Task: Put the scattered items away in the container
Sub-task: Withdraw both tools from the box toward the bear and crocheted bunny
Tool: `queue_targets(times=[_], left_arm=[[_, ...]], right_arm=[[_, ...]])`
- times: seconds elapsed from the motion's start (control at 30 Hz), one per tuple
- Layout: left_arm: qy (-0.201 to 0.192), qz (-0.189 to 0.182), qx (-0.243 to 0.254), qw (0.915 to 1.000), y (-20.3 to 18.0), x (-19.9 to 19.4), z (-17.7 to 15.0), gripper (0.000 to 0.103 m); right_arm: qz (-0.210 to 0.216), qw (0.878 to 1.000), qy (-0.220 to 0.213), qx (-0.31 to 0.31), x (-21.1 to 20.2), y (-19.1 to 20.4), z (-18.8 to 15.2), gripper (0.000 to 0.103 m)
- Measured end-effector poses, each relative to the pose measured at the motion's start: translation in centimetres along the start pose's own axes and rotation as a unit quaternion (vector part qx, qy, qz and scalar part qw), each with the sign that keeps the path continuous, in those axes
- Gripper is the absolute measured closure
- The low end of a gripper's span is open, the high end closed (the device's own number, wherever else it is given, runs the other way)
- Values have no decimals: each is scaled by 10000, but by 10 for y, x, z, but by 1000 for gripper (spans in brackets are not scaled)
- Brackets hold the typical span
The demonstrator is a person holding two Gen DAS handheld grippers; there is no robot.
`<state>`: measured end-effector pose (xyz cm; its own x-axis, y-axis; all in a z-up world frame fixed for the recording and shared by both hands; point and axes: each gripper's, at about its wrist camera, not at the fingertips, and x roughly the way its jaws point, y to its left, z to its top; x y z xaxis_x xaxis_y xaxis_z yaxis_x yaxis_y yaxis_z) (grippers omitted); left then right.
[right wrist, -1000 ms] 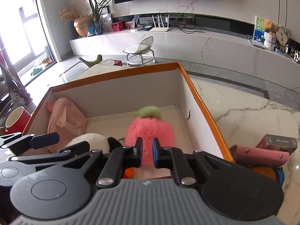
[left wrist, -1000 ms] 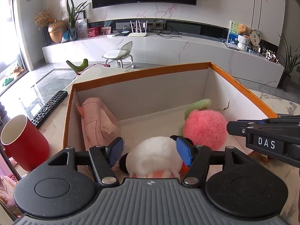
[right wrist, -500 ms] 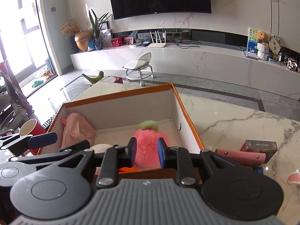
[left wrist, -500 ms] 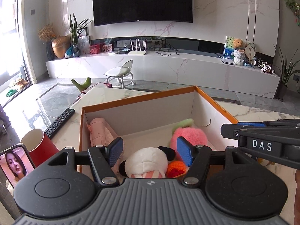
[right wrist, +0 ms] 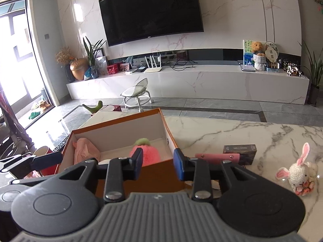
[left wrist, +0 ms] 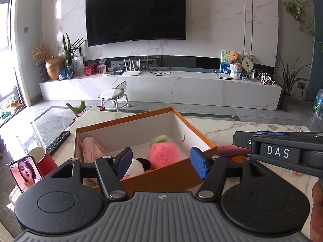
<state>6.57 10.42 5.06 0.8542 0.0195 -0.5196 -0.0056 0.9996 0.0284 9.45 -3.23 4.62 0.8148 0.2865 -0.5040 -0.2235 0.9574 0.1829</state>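
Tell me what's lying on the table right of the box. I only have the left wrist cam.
Observer: A crochet bunny sits upright on the marble table, well to the right of the orange box.
Operator: Anything else there?
Observer: A small dark carton lies just behind the pink case.
Operator: Right gripper state?
Observer: The right gripper is open and empty, near the box's front right corner.
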Motion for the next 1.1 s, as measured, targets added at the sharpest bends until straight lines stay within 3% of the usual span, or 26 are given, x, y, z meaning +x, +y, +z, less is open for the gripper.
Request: queue_targets(times=[0.57, 0.77, 1.1], left_arm=[[-217, -813, 588, 9947, -94, -48, -30, 28], [-240, -1104, 791, 9904, -125, -58, -41, 28], [47, -1553, 816, 9845, -152, -46, -62, 28]], right_arm=[[-721, 9947, -555, 474, -109, -62, -45, 58], [-1071, 9904, -611, 624, -129, -83, -60, 57], [-1551, 9821, -462, 968, -142, -117, -84, 55]])
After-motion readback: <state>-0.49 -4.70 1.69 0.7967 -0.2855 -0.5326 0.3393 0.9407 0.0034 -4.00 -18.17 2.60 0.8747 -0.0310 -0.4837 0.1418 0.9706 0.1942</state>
